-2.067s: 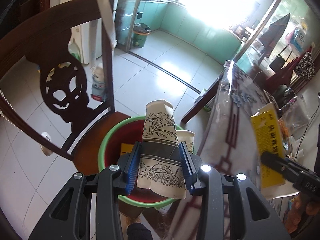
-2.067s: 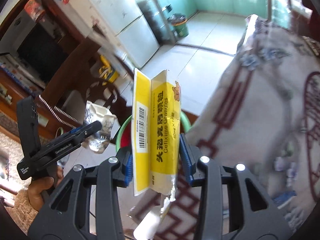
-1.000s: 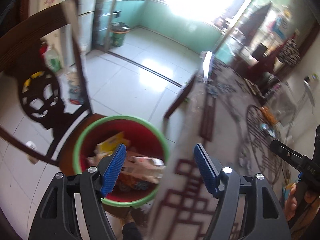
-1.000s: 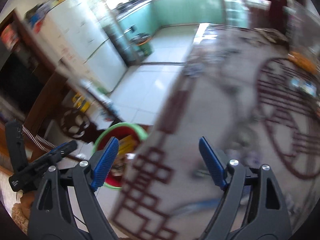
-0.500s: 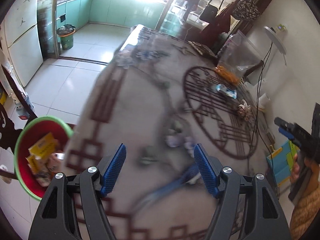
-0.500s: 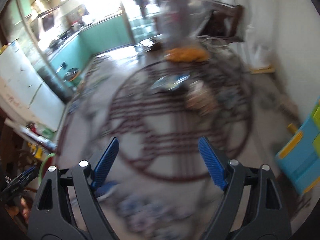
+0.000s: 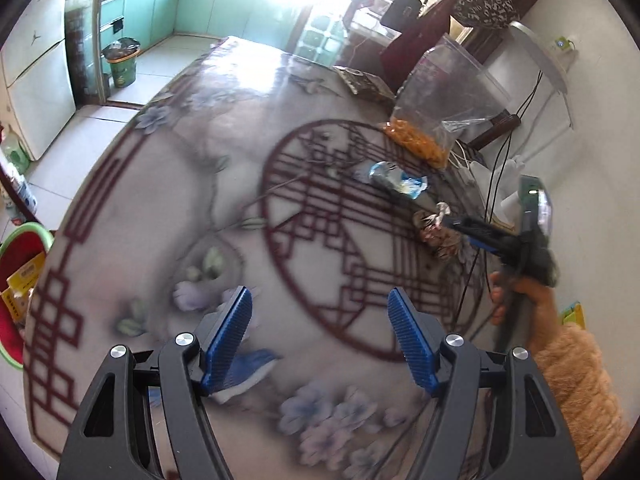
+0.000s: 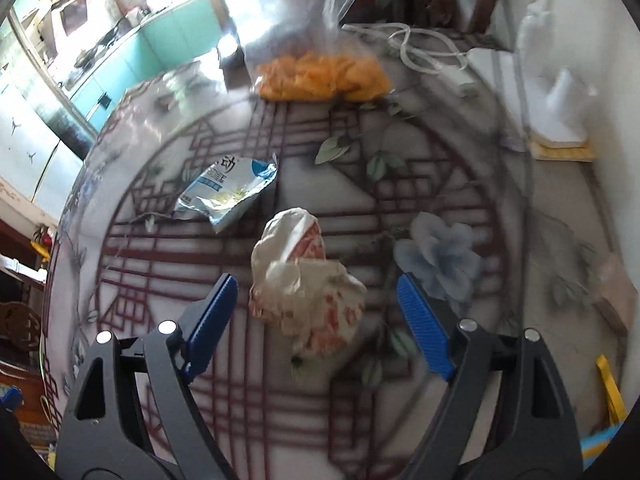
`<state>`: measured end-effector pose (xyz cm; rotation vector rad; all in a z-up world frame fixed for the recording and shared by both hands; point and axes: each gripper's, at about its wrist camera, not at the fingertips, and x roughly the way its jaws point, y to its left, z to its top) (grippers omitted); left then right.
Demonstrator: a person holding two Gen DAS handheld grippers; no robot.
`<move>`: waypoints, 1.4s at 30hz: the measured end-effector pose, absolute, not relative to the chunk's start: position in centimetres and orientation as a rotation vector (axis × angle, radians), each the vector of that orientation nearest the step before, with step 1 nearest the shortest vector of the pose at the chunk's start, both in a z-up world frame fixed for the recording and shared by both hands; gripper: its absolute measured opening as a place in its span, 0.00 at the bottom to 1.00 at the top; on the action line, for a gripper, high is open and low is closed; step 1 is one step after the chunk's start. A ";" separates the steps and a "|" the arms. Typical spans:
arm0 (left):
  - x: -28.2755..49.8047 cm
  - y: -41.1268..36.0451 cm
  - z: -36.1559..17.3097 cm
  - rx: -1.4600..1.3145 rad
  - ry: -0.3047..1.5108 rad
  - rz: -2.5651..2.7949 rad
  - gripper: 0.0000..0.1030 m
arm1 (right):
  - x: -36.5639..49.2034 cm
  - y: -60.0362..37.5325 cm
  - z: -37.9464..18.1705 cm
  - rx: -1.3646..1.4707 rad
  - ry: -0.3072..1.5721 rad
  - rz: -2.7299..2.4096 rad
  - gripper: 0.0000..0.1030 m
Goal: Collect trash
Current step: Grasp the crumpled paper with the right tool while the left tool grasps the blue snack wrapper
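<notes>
The red bin (image 7: 18, 264) off the worktop's (image 7: 168, 184) near-left edge already holds a yellow box (image 7: 22, 284). Two pieces are left: a crumpled wrapper (image 8: 304, 276) lying between the right tool's (image 8: 316, 320) spread, empty jaws, and a blue-white packet (image 8: 226, 188) just beyond. The left tool (image 7: 320, 332) is released, holding nothing.

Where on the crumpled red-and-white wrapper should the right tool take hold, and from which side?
Across its bulging middle, coming down from above. The crumpled wrapper lies loose on the table, taller than it is flat, and already sits between the right tool's open blue pads, so squeezing the soft bulk would probably hold.
</notes>
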<state>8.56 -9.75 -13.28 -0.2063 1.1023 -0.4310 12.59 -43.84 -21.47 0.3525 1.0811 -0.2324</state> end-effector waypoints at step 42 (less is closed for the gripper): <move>12.7 -26.6 -12.8 0.013 0.966 -0.586 0.06 | -0.6 -42.8 -14.8 0.520 0.871 0.013 0.37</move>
